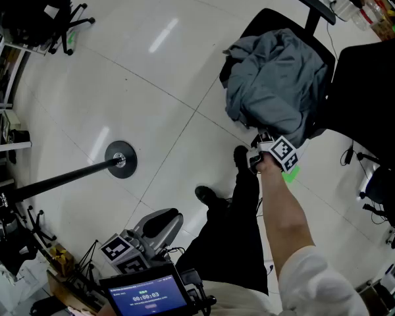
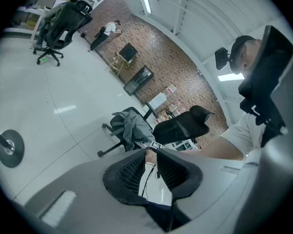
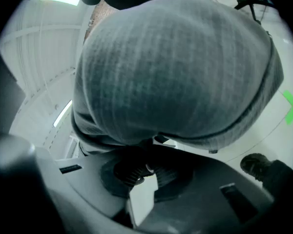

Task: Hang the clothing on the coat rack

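Right gripper [image 1: 262,143] is out at full reach, far right, at the near edge of the grey garment [image 1: 276,84]. The garment lies heaped on the seat of a black office chair [image 1: 266,22]. In the right gripper view the cloth [image 3: 176,67] fills nearly everything, and the right gripper [image 3: 144,172] has its jaws drawn in on a fold at the bottom edge. So that's a pinch on the fabric. A green mark [image 1: 291,174] shows on the floor just near of the chair.

Over on the left, the left gripper [image 1: 168,219] sits low and close to the person, pointing across the floor. In its own view the left gripper [image 2: 151,154] has its jaws only a slit apart, with nothing between them. Beyond the jaws you can see the chair and the garment [image 2: 132,126] well away.

The coat rack [image 1: 66,178] stands left of the person, its round base [image 1: 120,158] on the pale tiles, well apart from the chair. Nothing hangs on the part that shows. A small lit screen [image 1: 145,296] glows at the near edge.
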`<state>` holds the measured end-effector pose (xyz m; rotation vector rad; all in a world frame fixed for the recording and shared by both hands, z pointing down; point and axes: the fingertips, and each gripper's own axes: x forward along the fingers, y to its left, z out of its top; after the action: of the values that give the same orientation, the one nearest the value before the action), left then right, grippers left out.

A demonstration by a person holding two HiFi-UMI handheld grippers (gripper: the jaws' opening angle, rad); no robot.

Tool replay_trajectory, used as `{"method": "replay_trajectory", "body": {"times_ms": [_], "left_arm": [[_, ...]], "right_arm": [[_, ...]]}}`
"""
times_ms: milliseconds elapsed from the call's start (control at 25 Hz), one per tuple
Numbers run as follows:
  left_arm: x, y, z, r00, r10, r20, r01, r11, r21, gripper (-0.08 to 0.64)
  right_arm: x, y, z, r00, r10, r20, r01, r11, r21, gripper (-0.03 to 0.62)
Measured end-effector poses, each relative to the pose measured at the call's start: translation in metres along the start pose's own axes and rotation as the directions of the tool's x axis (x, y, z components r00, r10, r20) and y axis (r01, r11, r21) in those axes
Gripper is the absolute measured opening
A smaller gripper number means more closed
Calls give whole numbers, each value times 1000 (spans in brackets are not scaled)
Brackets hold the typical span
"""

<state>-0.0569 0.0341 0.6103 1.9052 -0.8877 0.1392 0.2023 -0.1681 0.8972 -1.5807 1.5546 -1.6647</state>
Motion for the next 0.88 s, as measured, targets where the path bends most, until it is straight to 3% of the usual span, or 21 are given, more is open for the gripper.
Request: {"method": "replay_trajectory", "body": {"times_ms": [40, 200, 440, 520, 600, 720, 800, 880], "left_arm": [[0, -2, 1, 1000, -4, -2, 4, 1000, -1, 75], [3, -9, 6, 1000, -23, -4, 23, 1000, 0, 75], [30, -12, 9, 998, -60, -28, 61, 998, 22, 86], [47, -12, 10, 997, -46, -63, 51, 995, 80, 134], [66, -9, 8, 994, 4, -110, 19, 979, 202, 224], [98, -12, 7, 984, 76, -159, 1, 900, 435, 310], [122, -17, 11, 980, 114, -161, -3, 825, 565, 341], [147, -18, 14, 976, 153, -158, -5, 735, 678, 358]], "right_arm": [[-4, 3, -5, 1000, 2, -25, -3, 999, -35, 29], [-32, 20, -26, 993, 11, -114, -26, 991, -133, 25], [-90, 75, -35, 967, 89, -238, -156, 948, -279, 24], [-104, 94, -29, 958, 114, -264, -195, 932, -306, 23], [-116, 114, -18, 953, 141, -270, -228, 917, -328, 23], [-127, 147, 9, 951, 186, -247, -269, 893, -361, 23], [-130, 173, 26, 942, 239, -234, -312, 879, -360, 23], [-132, 196, 43, 932, 285, -222, -350, 868, -352, 23]]}}
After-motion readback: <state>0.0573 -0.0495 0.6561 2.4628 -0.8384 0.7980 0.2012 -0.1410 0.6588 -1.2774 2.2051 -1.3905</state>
